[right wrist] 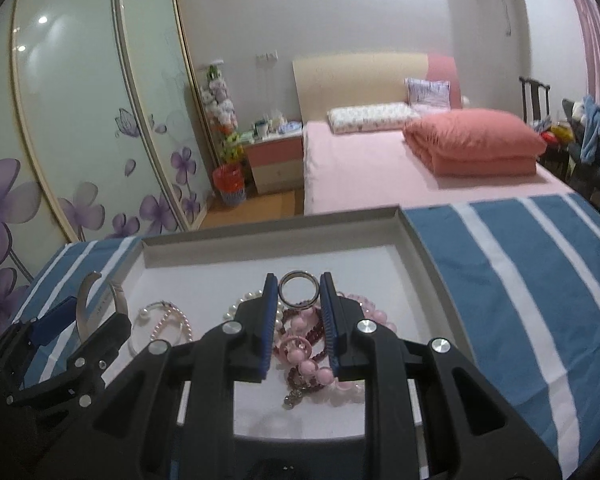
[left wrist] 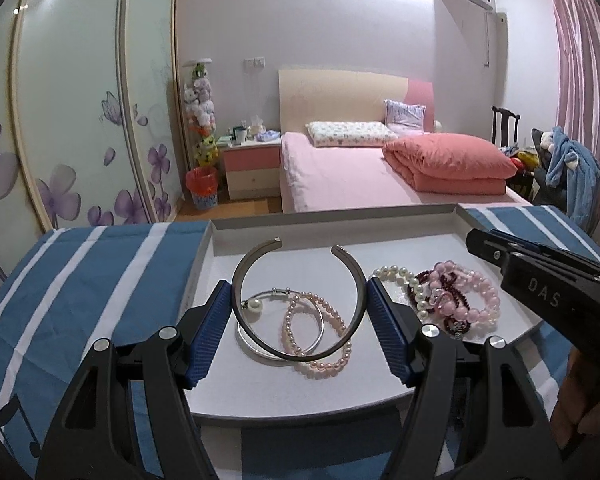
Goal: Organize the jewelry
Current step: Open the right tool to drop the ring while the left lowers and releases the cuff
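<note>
My left gripper (left wrist: 298, 300) is shut on a dark metal open cuff bangle (left wrist: 300, 354), held above a shallow grey tray (left wrist: 204, 256). Under it lie a silver bangle with a pearl (left wrist: 256, 305) and a pink pearl bracelet (left wrist: 320, 364). At the tray's right lies a heap of white pearl (left wrist: 396, 274), pink bead (left wrist: 480, 292) and dark red bracelets. My right gripper (right wrist: 299, 286) is shut on a small silver ring (right wrist: 299, 305), held above that heap (right wrist: 304, 364). The left gripper with the cuff (right wrist: 84, 304) shows at the left of the right wrist view.
The tray (right wrist: 412, 248) rests on a blue cloth with white stripes (left wrist: 80, 280). Beyond the table's far edge are a pink bed (left wrist: 360, 172), a nightstand (left wrist: 252, 168), wardrobe doors with purple flowers (left wrist: 80, 120) and a chair with clothes (left wrist: 568, 168).
</note>
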Demonstrator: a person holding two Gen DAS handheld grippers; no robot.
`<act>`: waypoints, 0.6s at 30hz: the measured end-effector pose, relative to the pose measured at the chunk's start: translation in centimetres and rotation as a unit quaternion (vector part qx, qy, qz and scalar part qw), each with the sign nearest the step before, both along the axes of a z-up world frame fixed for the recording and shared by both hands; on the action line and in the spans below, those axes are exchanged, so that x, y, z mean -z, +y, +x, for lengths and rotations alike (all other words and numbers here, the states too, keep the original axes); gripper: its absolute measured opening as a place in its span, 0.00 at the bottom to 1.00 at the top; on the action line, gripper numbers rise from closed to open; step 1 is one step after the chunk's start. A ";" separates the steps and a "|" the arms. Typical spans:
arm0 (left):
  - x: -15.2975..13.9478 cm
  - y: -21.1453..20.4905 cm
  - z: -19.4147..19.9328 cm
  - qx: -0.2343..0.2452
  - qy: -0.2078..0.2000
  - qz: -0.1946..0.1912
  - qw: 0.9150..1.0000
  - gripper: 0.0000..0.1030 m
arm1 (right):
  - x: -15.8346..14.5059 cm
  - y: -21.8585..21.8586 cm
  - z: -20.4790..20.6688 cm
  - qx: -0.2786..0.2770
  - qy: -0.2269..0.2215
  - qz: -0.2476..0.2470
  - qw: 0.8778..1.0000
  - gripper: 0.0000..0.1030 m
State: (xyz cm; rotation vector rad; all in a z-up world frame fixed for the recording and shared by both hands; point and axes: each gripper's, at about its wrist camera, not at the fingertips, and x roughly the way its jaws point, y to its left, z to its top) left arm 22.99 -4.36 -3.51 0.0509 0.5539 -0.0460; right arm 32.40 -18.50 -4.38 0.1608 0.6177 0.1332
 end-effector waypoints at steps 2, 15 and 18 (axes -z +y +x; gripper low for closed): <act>0.2 0.0 0.3 0.001 0.008 -0.001 1.000 0.66 | 0.3 -0.1 0.3 0.000 0.009 0.004 1.000 0.22; -0.9 1.9 0.0 -0.012 0.006 -0.007 1.000 0.67 | -0.6 -2.4 -1.0 0.013 0.006 0.021 1.000 0.35; -1.4 3.1 -0.6 -0.023 0.003 -0.013 1.000 0.67 | -0.9 -3.0 -2.2 0.016 0.005 0.020 1.000 0.35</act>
